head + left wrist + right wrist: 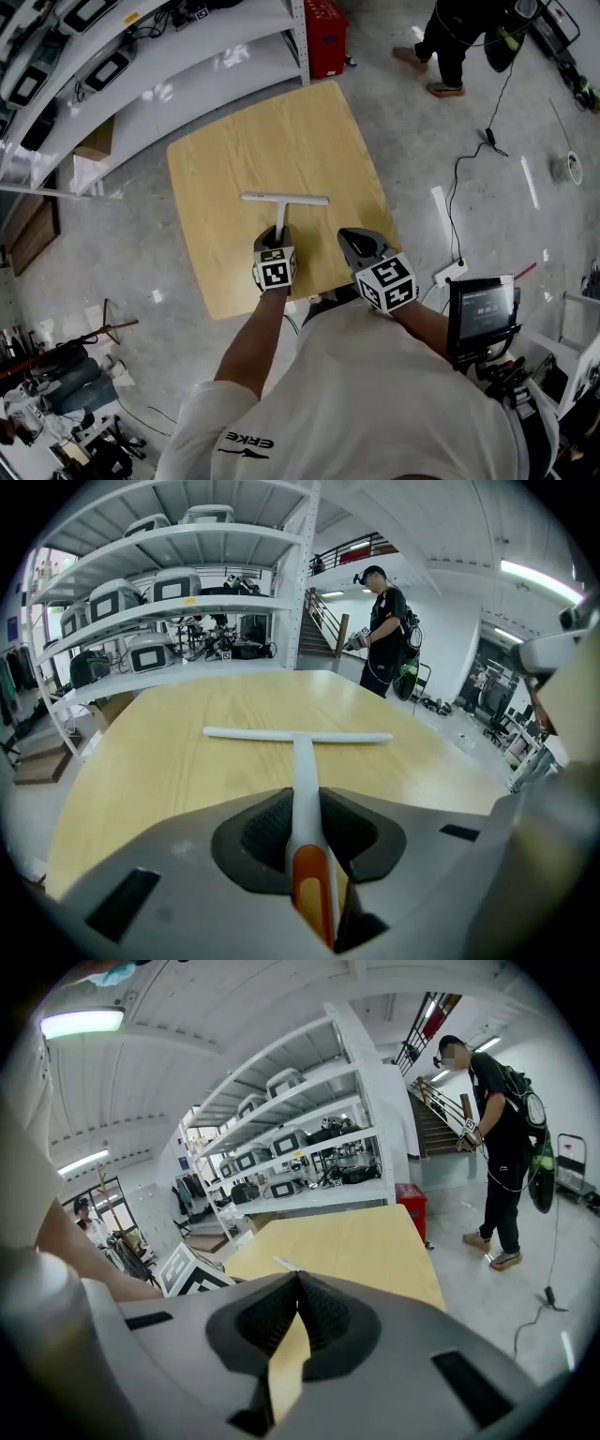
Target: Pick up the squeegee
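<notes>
squeegee (pixel 282 204) handle tight between left gripper (pixel 302 808) jaws; right gripper (pixel 298 1283) jaws together ("erke" on shirt (pixel 375 394))

my left gripper (pixel 280 234) reaches forward and angles down, jaws closed on the handle of the squeegee (pixel 284 199), a pad pressing it from each side. my right gripper (pixel 352 239) sits just beside it on the right, jaw tips together with nothing between them. my left forearm (pixel 251 347) and right forearm (pixel 424 323) both stretch forward from my chest.
</notes>
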